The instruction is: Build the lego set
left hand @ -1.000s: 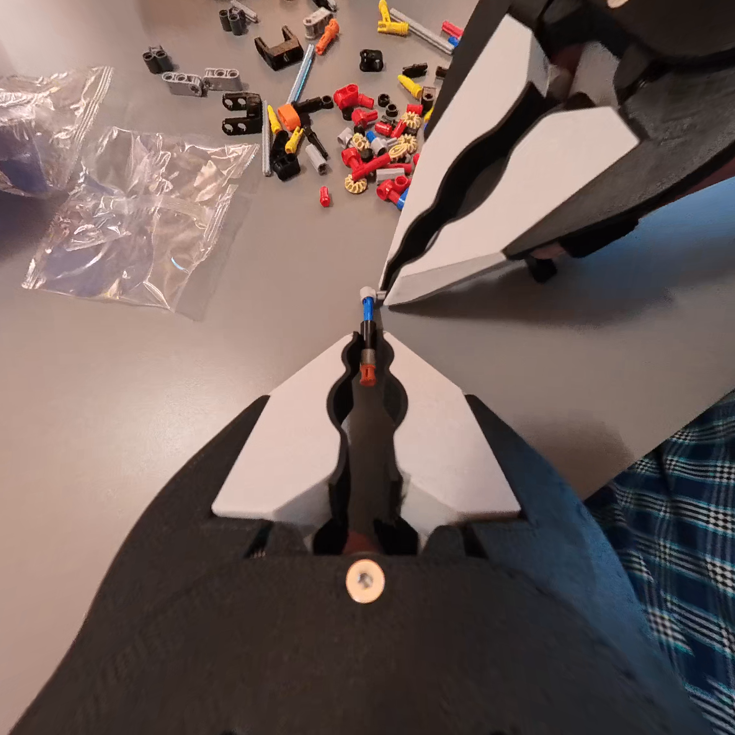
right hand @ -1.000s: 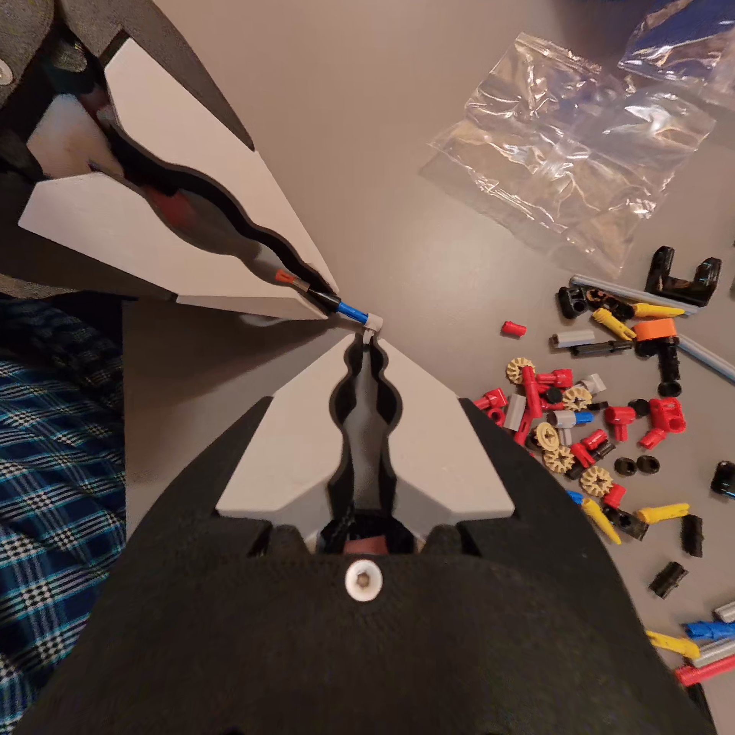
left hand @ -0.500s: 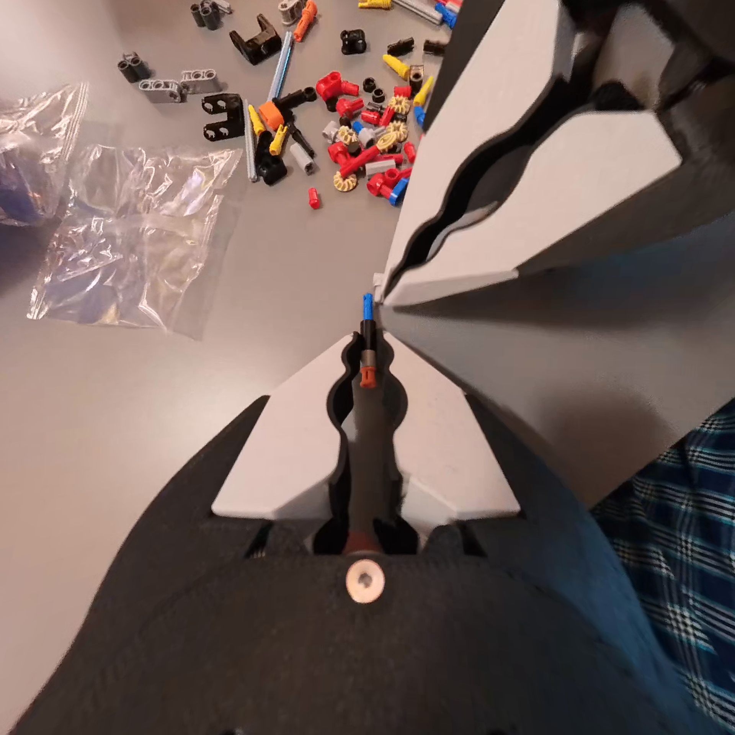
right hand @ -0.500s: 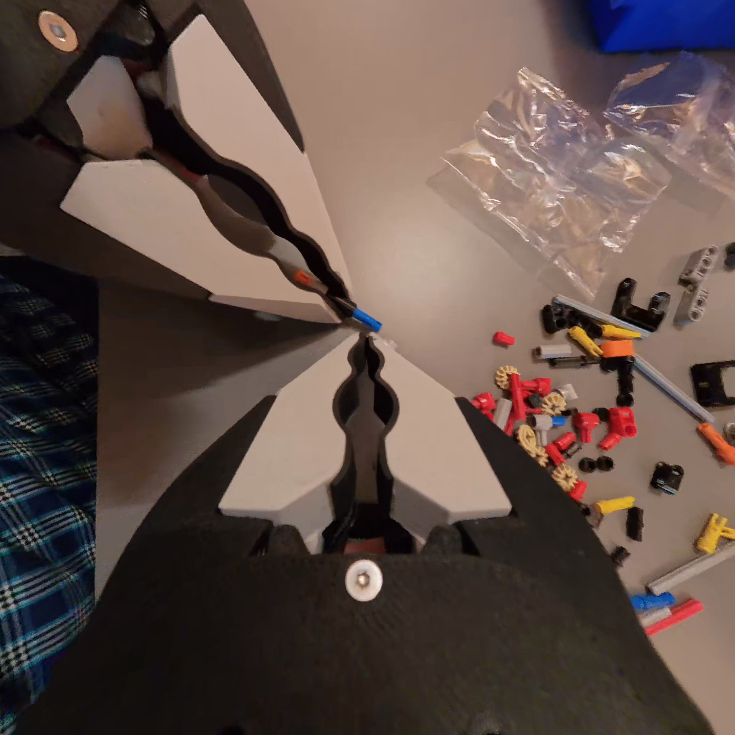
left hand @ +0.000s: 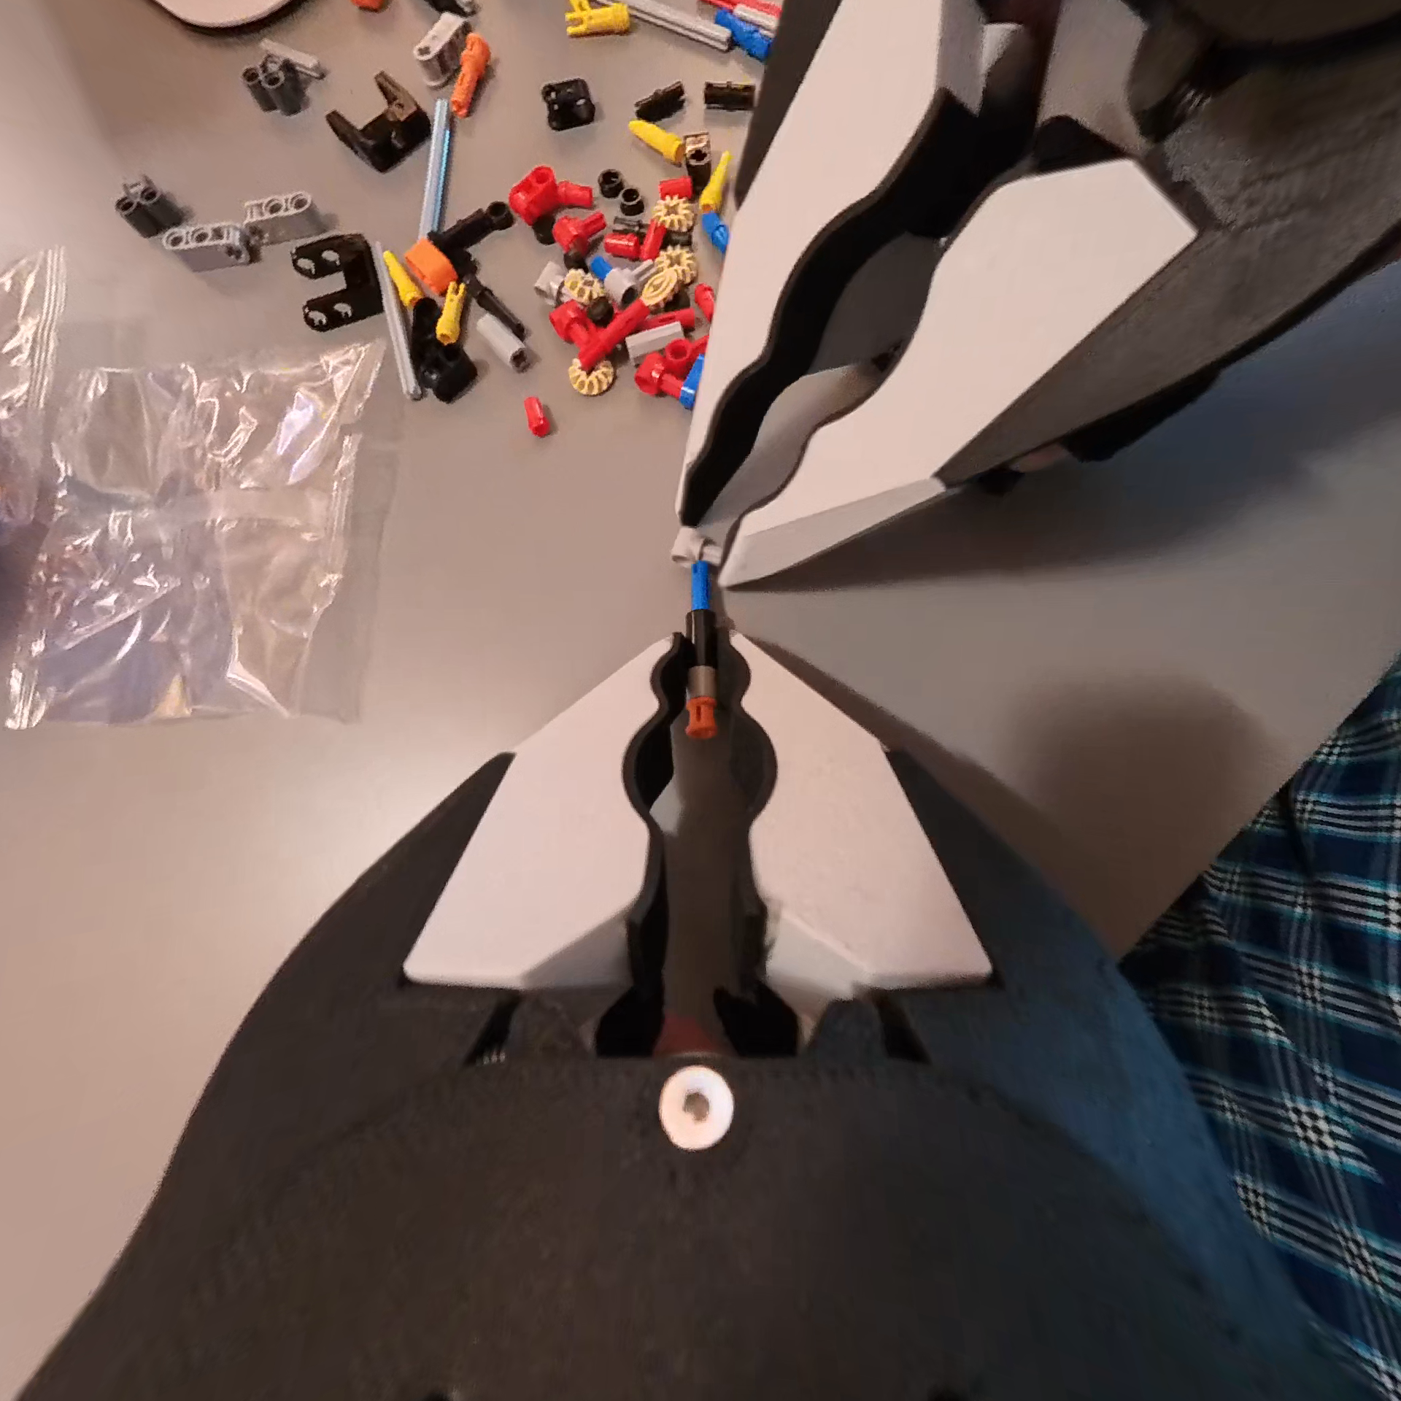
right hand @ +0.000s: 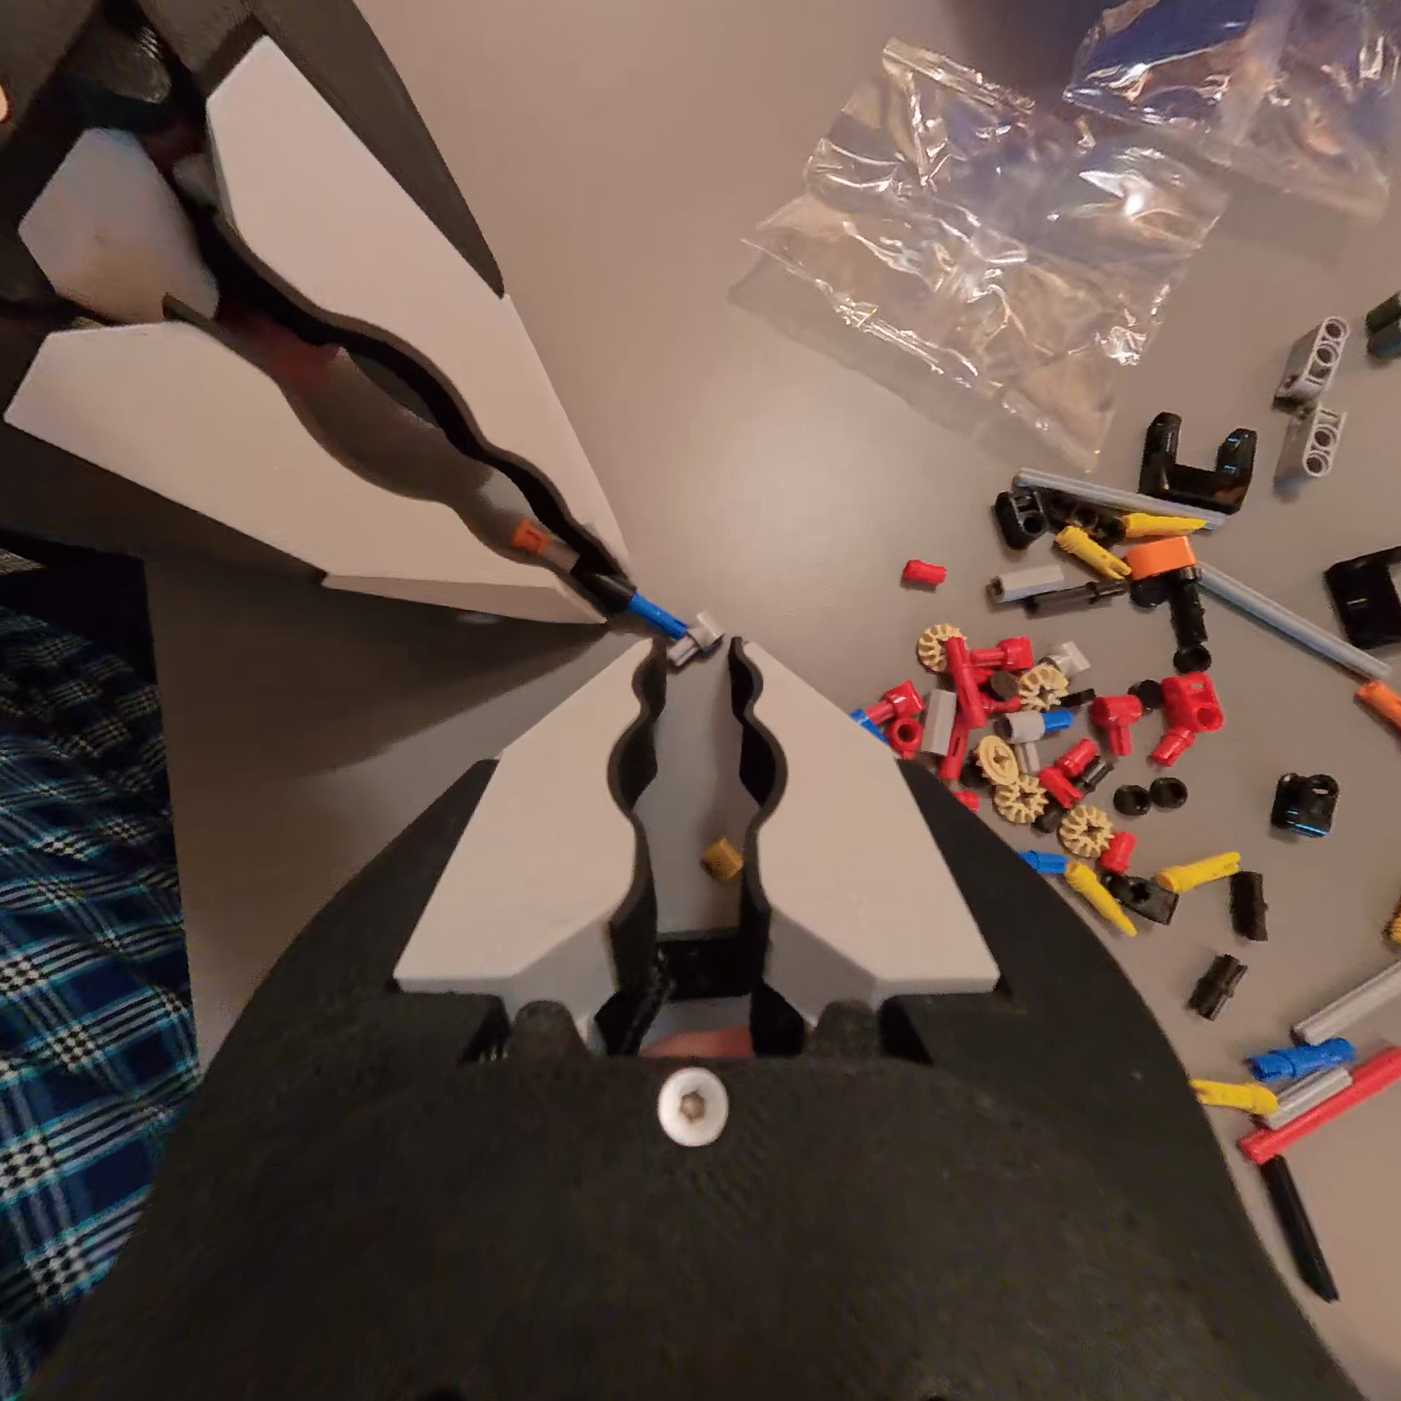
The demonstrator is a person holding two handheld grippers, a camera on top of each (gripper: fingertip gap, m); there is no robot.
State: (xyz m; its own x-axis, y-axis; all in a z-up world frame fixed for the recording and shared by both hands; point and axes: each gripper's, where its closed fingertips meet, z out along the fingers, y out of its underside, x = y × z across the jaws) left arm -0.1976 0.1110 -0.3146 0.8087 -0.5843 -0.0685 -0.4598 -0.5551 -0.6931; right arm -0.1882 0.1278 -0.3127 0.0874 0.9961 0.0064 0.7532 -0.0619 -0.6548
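My left gripper (left hand: pixel 701 640) is shut on a thin pin assembly (left hand: pixel 702 667) with an orange-red end, a grey ring, a black sleeve and a blue tip. A small grey connector (left hand: pixel 691 544) sits on the blue tip. My right gripper (right hand: pixel 692 643) meets it from the front, jaws apart, with the grey connector (right hand: pixel 696 638) between its tips and untouched. In the right wrist view the left gripper (right hand: pixel 614 599) comes in from the upper left with the pin assembly (right hand: pixel 599 584). The right gripper (left hand: pixel 701 553) fills the upper right of the left wrist view.
A pile of loose pieces (left hand: pixel 629 288) (right hand: pixel 1061 758) lies on the grey table (left hand: pixel 493 568). Clear plastic bags (left hand: pixel 189 531) (right hand: pixel 985 265) lie beyond. A small tan piece (right hand: pixel 722 860) shows between the right fingers. Plaid cloth (left hand: pixel 1289 985) lies past the table edge. The tips of both grippers are at nearly the same place.
The grippers drew apart half a second ago and have come together again. The grey connector is back on the blue tip. The right jaws have opened; the left stays shut.
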